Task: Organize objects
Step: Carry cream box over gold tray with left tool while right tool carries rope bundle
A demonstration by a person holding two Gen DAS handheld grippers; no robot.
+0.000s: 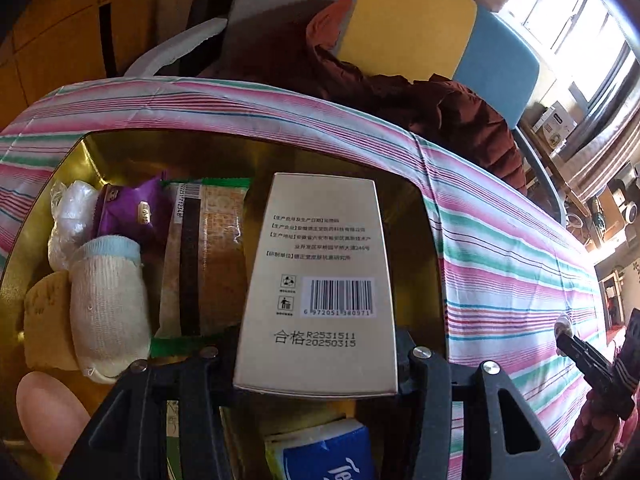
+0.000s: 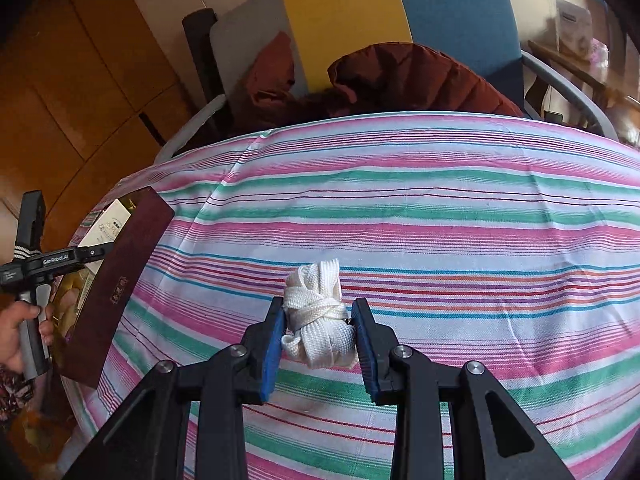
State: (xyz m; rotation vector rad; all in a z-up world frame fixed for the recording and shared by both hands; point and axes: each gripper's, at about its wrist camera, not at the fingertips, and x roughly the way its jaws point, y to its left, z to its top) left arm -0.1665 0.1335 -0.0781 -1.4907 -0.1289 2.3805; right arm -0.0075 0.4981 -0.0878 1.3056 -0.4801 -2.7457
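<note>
The left gripper [image 1: 316, 364] clamps a carton [image 1: 320, 280] over the gold box [image 1: 120, 148], its pads hidden. At three o'clock, the right gripper [image 2: 320, 344] apparently pinches a cord bundle [image 2: 320, 312].

Worktop [image 2: 440, 208] under a pink, green and white striped cloth. Behind it a chair [image 2: 452, 20] with grey, yellow and blue back panels, dark red jacket [image 2: 416, 76] heaped on the seat. Wood panel wall [image 2: 80, 80] on the left. Bright window [image 1: 576, 20] at right, cluttered shelves [image 1: 560, 132] below it.
</note>
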